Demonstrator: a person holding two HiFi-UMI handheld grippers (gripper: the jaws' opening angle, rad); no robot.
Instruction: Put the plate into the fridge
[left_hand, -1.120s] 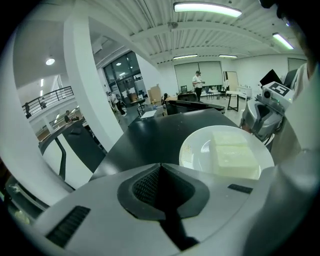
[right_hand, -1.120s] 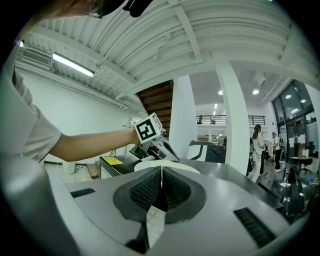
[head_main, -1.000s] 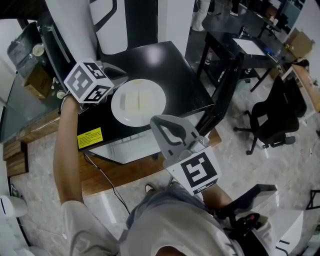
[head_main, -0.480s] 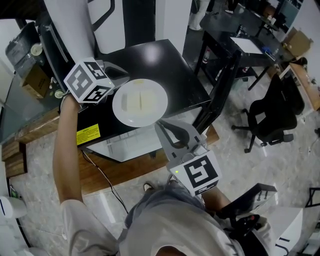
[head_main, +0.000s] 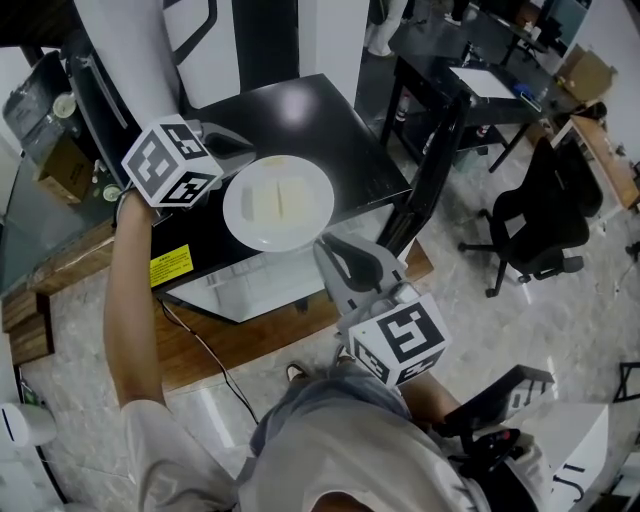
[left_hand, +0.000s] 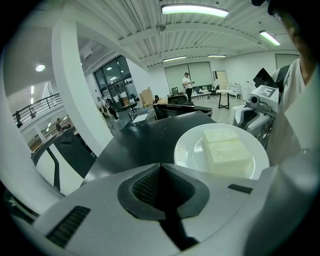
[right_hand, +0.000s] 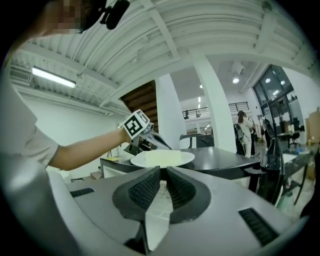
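A white plate (head_main: 240, 215) carrying two pale yellow blocks (head_main: 277, 200) rests on the flat black top of the fridge (head_main: 330, 120). My left gripper (head_main: 245, 152) sits at the plate's upper-left rim, jaws shut with nothing between them. In the left gripper view the plate (left_hand: 187, 155) lies just right of and beyond the left gripper (left_hand: 161, 167). My right gripper (head_main: 325, 243) hovers off the black top's front edge, below the plate, and is shut and empty. From the right gripper (right_hand: 161, 170) the plate (right_hand: 187, 159) is straight ahead.
The black unit stands on a wooden platform (head_main: 230, 340), with a yellow label (head_main: 170, 268) on its front. To the right are a black desk (head_main: 470, 80) and an office chair (head_main: 540, 230). A white pillar (head_main: 130, 40) rises behind the left side.
My right gripper has drifted slightly right and down. The left gripper and plate stay put.
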